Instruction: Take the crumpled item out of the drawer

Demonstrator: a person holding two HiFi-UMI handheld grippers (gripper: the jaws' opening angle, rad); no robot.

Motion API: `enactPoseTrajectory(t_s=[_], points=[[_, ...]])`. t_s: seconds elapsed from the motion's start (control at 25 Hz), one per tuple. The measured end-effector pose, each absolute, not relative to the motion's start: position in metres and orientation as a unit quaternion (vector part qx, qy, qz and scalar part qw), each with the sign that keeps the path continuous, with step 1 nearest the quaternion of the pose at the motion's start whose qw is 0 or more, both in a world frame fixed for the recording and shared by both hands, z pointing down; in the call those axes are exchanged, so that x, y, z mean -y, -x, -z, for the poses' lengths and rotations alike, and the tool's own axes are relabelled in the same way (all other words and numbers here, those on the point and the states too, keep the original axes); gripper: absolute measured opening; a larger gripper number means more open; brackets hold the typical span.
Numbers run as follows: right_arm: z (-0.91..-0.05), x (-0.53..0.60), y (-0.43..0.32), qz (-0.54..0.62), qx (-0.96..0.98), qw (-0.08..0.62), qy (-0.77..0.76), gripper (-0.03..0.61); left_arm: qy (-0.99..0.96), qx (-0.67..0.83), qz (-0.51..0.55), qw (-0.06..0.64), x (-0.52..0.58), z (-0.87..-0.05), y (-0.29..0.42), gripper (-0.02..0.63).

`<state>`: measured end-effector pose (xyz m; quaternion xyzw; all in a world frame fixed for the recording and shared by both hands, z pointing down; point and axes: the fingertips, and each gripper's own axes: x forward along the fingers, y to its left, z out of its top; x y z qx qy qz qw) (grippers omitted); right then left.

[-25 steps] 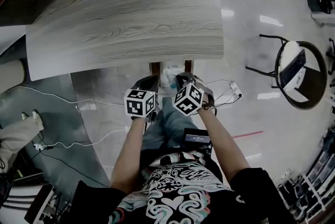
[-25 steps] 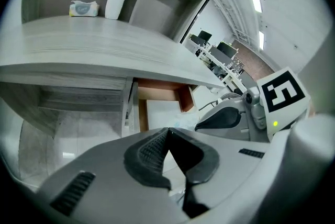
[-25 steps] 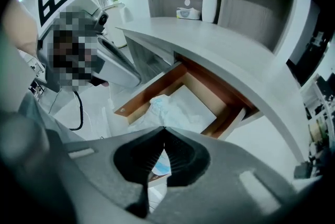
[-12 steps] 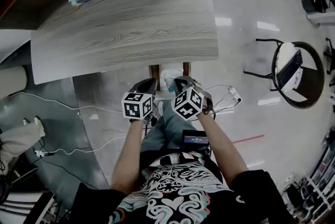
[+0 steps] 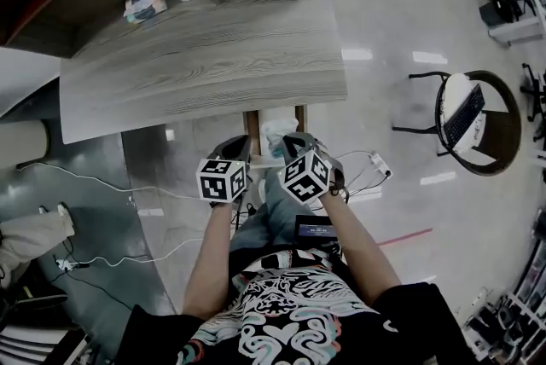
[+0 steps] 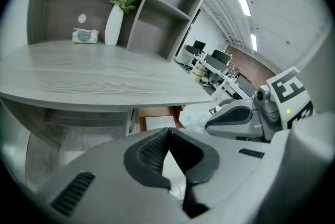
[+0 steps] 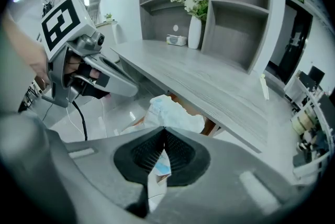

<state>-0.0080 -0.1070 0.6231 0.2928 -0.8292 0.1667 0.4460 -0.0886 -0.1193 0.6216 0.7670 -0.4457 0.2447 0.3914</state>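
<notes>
Glossy floor, grey wood-grain desk (image 5: 205,65) up top in the head view. The drawer (image 5: 251,123) pokes out under the desk's near edge, with the crumpled item (image 5: 275,131) at its mouth. The left gripper (image 5: 237,148) and right gripper (image 5: 294,141) crowd in beneath the desk. Left gripper view: its 2 jaws are pressed together, nothing between them. Right gripper view: the jaws are clamped on the crumpled item, just below the desk edge.

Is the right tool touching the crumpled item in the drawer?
Cannot tell. The right gripper view shows the right tool shut, tips at the near edge of the crumpled item; contact or gap is hidden.
</notes>
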Motion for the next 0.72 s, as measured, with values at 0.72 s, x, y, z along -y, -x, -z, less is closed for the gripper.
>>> enactPoseTrajectory(t_s=[0.72], points=[[-0.559,0.101,-0.013,-0.171,0.820,0.386,-0.386,0.008,-0.818,0.443,-0.228,0.289,0.123,-0.542,0.086,0.003]])
